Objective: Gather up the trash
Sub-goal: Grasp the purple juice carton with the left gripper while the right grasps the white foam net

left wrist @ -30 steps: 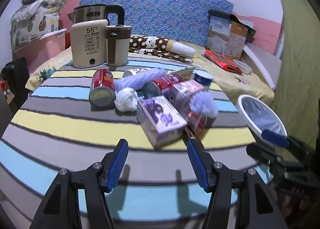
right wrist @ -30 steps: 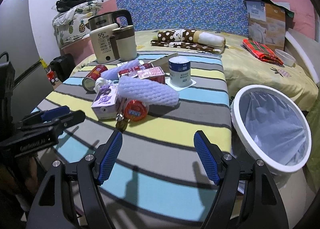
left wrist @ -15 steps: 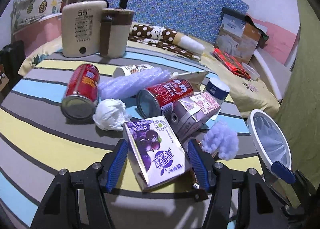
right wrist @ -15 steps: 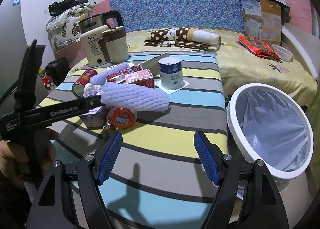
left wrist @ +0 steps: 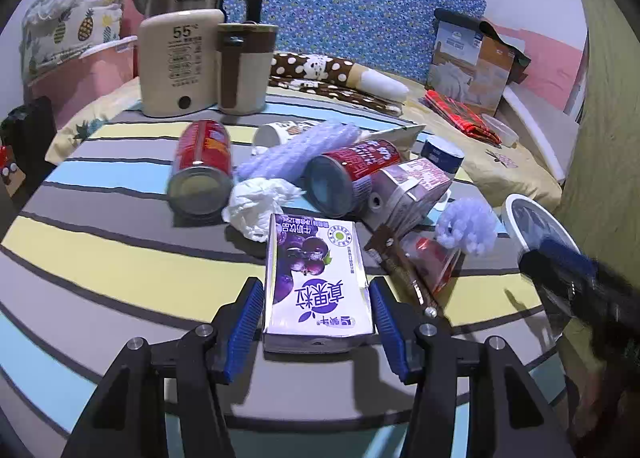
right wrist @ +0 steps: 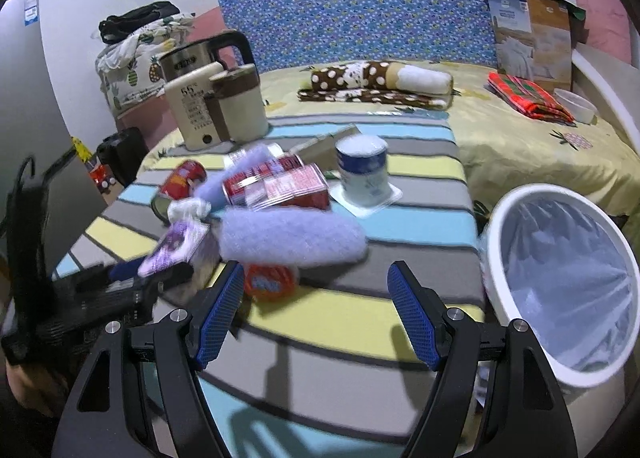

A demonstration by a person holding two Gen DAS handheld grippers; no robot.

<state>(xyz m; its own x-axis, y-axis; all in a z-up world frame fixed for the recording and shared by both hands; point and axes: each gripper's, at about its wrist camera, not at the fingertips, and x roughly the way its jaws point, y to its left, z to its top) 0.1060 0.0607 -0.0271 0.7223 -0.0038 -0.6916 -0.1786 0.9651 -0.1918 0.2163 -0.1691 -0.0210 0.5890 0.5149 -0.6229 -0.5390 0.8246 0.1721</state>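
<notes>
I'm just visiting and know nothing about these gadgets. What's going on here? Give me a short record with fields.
Setting: striped tablecloth piled with litter
Left gripper: jaws either side of the purple drink carton; they have just been closing, small gaps still show, no grip yet
Right gripper: open, nothing between its jaws, over the cloth
Bin: white trash bin with a liner, beside the table, on the right
Other litter: two red cans, crumpled tissue, purple foam sleeve
Not litter: kettle and mug at the back
</notes>
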